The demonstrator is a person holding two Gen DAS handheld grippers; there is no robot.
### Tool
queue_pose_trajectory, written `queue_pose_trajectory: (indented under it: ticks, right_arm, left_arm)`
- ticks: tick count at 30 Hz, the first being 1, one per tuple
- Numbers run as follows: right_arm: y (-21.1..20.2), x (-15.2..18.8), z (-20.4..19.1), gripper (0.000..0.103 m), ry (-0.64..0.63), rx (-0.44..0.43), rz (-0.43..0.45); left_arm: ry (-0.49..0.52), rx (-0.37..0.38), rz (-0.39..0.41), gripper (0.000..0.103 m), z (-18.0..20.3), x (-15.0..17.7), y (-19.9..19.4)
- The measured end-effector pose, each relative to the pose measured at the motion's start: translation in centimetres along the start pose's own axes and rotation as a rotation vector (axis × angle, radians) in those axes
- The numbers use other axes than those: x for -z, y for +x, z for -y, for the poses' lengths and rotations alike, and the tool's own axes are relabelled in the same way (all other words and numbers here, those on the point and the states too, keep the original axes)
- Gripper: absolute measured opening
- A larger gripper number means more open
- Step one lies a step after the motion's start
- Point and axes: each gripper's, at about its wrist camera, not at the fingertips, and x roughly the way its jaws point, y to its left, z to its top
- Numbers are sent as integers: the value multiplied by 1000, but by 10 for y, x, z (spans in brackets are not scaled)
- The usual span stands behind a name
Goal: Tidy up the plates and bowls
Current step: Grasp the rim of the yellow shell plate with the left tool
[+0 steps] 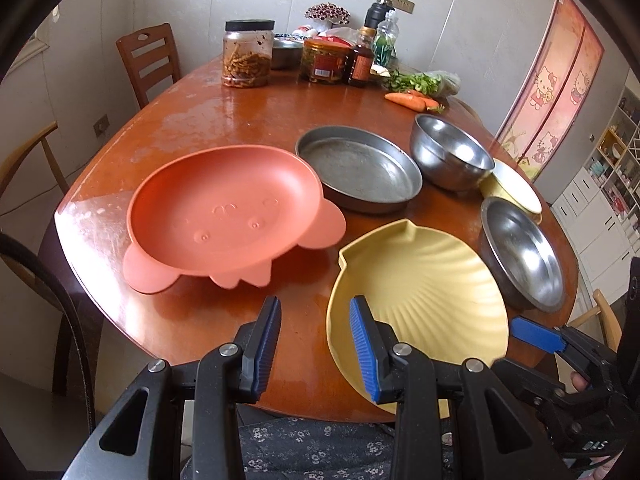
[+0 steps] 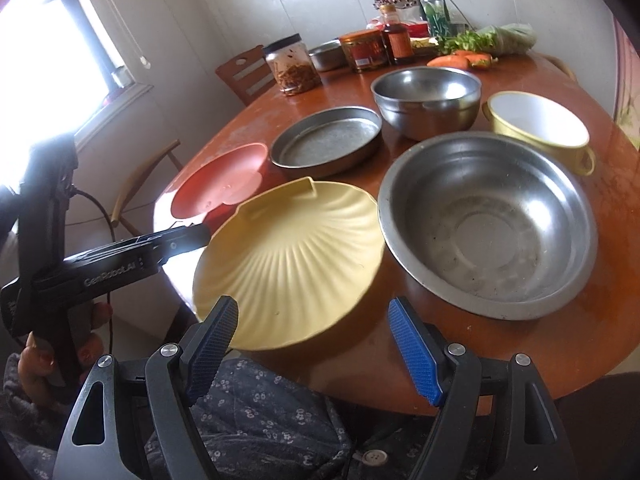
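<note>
The near edge of the yellow shell plate (image 1: 420,292) is cut off behind the left gripper (image 1: 316,344), whose 2 fingers are spread with nothing between them. The plate lies at the table's (image 1: 224,120) front edge, its notched hinge pointing away toward the metal pan (image 1: 360,168). The right gripper (image 2: 320,344) is spread too, empty, hovering by that plate beside the big steel bowl (image 2: 488,220).

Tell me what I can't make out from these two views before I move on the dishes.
- Yellow enamel bowl: left wrist view, mostly hidden behind the two steel bowls.
- Orange animal plate: right wrist view, near part covered by the shell plate and washed out by window glare.
- Shell plate's near rim: left wrist view, hidden behind the left gripper.
- Jar labels at the table's far end: too small to read.
</note>
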Motion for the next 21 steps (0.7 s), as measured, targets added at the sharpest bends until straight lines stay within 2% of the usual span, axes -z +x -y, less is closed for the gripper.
queue_pose_trajectory:
  ticks: [4, 6, 12, 14, 15, 21]
  right_arm:
    - [10, -1, 0, 75, -5, 15, 3]
    - [14, -3, 1, 56, -17, 18, 7]
    - [25, -9, 5, 39, -25, 32, 15]
    - [28, -9, 6, 36, -25, 31, 11]
    - [29, -9, 6, 36, -27, 31, 10]
    - [27, -10, 2, 36, -51, 51, 16]
  left_arm:
    - [14, 12, -15, 36, 5, 1, 6]
    - [18, 21, -26, 36, 6, 1, 9]
    - [8, 50, -74, 36, 3, 4, 25]
    - [7, 62, -54, 35, 4, 4, 24]
    - [3, 83, -65, 31, 5, 5, 26]
    - [9, 75, -54, 26, 5, 5, 21]
